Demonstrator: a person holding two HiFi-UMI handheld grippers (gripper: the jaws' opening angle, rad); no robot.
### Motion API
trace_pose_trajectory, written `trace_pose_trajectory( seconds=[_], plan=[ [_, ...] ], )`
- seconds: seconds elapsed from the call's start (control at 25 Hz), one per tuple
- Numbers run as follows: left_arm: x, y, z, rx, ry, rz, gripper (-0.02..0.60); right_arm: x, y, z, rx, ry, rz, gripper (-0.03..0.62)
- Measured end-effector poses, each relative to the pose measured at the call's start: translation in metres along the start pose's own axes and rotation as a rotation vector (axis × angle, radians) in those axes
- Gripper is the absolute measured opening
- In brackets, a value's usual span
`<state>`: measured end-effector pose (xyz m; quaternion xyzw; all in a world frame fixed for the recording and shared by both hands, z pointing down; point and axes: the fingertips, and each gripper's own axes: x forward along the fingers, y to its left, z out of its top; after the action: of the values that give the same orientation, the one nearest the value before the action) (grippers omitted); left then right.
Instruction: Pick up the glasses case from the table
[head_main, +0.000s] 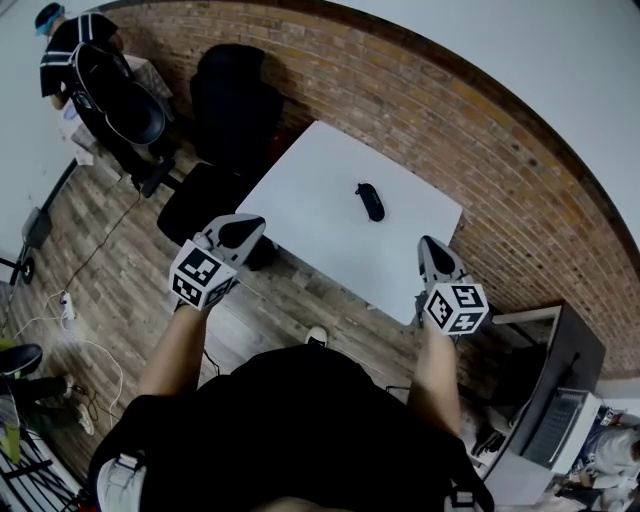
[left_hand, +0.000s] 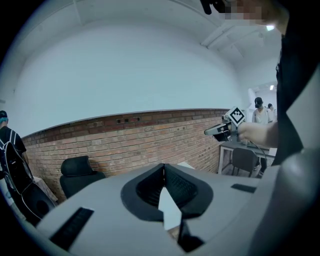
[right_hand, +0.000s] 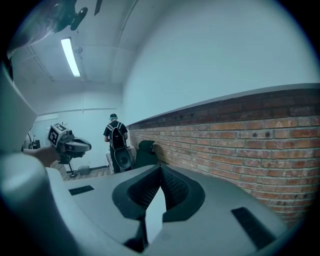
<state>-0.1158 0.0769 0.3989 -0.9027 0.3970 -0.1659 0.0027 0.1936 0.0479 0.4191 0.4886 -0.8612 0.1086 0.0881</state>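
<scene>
A brick wall (head_main: 430, 120) runs along the far side of the room, above a wood-plank floor (head_main: 110, 250). A white bench (head_main: 310, 200) stands against the wall, and two black office chairs (head_main: 232, 100) stand at its left end. Farther left, a person (head_main: 68, 45) with a backpack stands turned away.

The left tool (head_main: 240, 232) hangs over the bench's near left corner. Its jaws are pressed together at the tips with nothing between them. The right tool (head_main: 432, 250) hangs over the near right edge, its jaws likewise closed and empty.

The black glasses case (head_main: 370, 201) lies on the bench's right half, beyond both tools and well apart from each.
</scene>
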Motion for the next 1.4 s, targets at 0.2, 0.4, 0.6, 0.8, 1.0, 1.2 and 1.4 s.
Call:
trace_pose_trajectory(
  seconds=[0.2,0.4,0.6,0.8,1.0,1.2,1.4],
  plan=[
    [0.018,0.004,0.001,-0.002,0.022,0.009,0.011,0.011,-0.015,0.001,0.001,0.01,0.013,0.017],
    [0.035,0.007,0.007,0.004,0.02,0.007,0.011,0.021,-0.032,0.005,-0.001,0.011,0.019,0.015],
    [0.052,0.012,0.011,0.002,0.023,0.013,0.011,0.032,-0.046,0.008,0.001,0.013,0.027,0.017],
    [0.07,0.019,0.013,0.012,0.041,0.03,0.011,0.045,-0.063,0.007,0.003,0.018,0.037,0.017],
    [0.082,0.026,0.01,-0.01,0.064,0.048,0.011,0.062,-0.074,0.007,0.002,0.023,0.061,0.015],
    [0.089,0.032,0.012,-0.013,0.074,0.067,0.011,0.076,-0.081,0.011,-0.002,0.025,0.085,0.017],
    [0.096,0.035,0.014,-0.012,0.076,0.073,0.011,0.084,-0.088,0.013,-0.003,0.023,0.093,0.017]
  ],
)
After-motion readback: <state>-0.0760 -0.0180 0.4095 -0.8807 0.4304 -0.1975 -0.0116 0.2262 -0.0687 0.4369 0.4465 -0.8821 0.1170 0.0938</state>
